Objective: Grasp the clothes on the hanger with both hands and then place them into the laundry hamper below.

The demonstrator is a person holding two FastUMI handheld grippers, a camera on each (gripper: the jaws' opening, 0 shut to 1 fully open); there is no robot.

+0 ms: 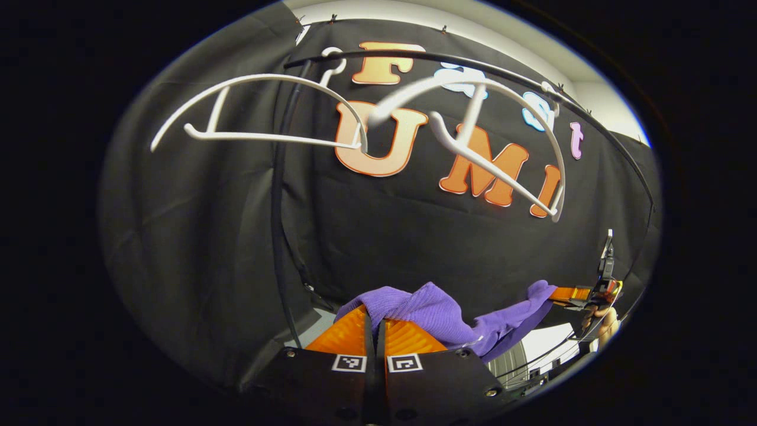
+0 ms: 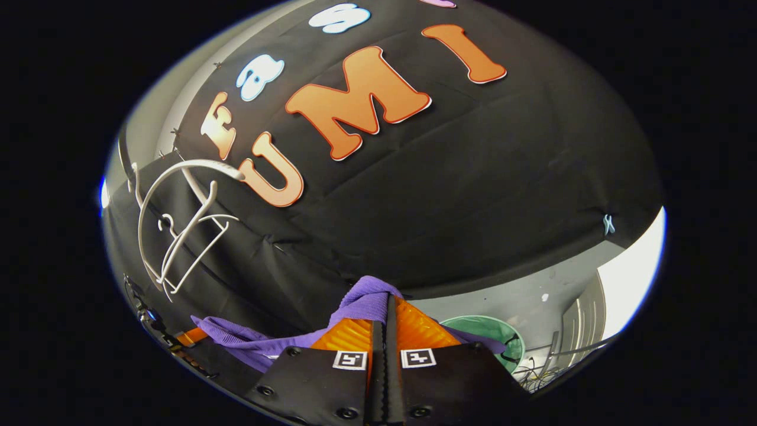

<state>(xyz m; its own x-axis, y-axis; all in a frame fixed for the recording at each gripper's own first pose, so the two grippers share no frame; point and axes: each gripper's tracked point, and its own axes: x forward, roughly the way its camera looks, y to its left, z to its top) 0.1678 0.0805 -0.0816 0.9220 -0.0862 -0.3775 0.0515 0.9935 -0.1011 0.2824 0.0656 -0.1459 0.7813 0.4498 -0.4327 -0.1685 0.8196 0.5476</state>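
A purple garment (image 1: 437,316) hangs stretched between my two grippers, off the hangers. My left gripper (image 1: 374,322) is shut on one bunched end of it. My right gripper (image 2: 387,307) is shut on the other end of the purple garment (image 2: 366,302), and the cloth trails down to its left. In the left gripper view the right gripper (image 1: 576,294) shows at the far right with a hand behind it, pinching the cloth. Two bare white hangers (image 1: 473,127) hang from a black rail (image 1: 449,62) above. A green laundry hamper (image 2: 491,331) stands on the floor below and right of my right gripper.
The white hangers (image 2: 177,225) show again at the left of the right gripper view. A black upright pole (image 1: 278,236) of the rack runs down left of my left gripper. Grey floor (image 2: 532,302) and some cables lie around the hamper.
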